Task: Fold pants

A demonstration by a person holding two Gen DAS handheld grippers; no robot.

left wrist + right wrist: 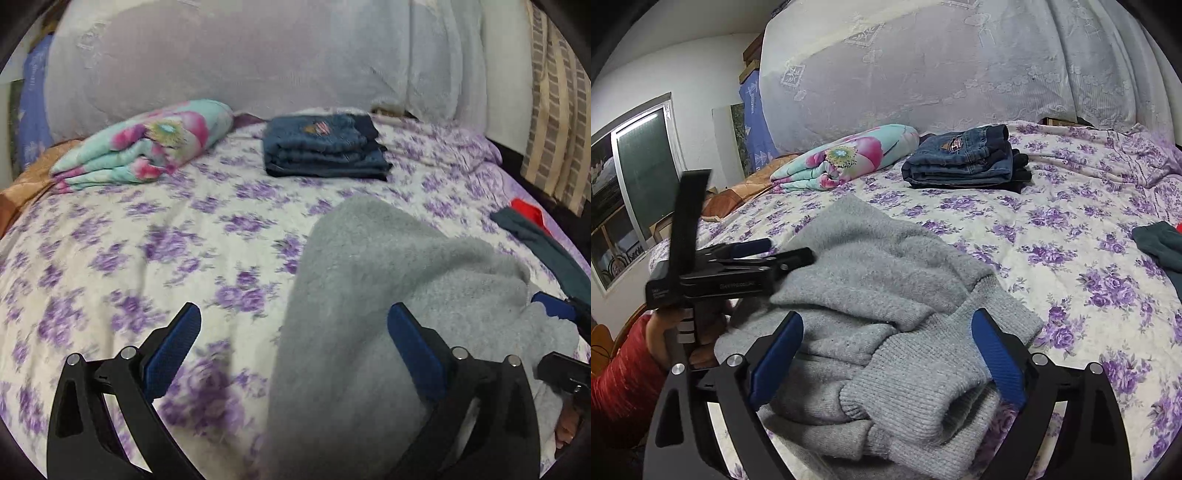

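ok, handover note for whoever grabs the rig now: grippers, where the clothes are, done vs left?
Left gripper: open, nothing gripped, at the left edge of the grey knit pants.
Right gripper: open, jaws astride the bunched pants near a ribbed cuff, pads not pressing.
Grey pants: crumpled at the near edge of the floral bedspread.
Done: folded jeans stacked at the far side.
Left: flatten and fold the grey pants; dark green garment on the right lies unfolded.

Grey pants [879,295] — purple-flowered (white) bedspread [1052,229].
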